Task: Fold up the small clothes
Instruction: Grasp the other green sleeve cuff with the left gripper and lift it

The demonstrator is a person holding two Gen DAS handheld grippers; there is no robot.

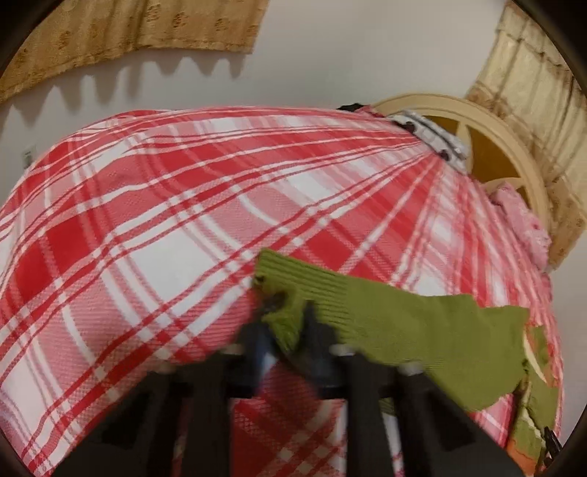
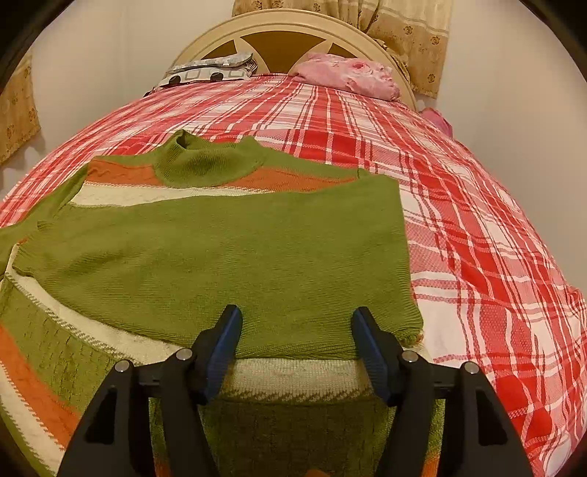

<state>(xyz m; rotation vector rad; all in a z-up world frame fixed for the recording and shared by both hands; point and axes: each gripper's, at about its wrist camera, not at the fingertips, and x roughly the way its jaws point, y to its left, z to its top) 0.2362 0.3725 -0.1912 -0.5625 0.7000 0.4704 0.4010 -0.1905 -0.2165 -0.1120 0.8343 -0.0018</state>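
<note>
Left gripper: jaws clamped on the ribbed cuff of the sweater's sleeve, lifted over the bed. Right gripper: jaws apart, empty, poised at the folded sleeve edge. The sweater lies flat on the bed, one sleeve already across the body. Recommended: carry the cuff straight across, keep the knit taut, lay it square. No containers visible.

Red plaid bedspread; cream headboard; pink cloth; patterned pillow; curtains.
</note>
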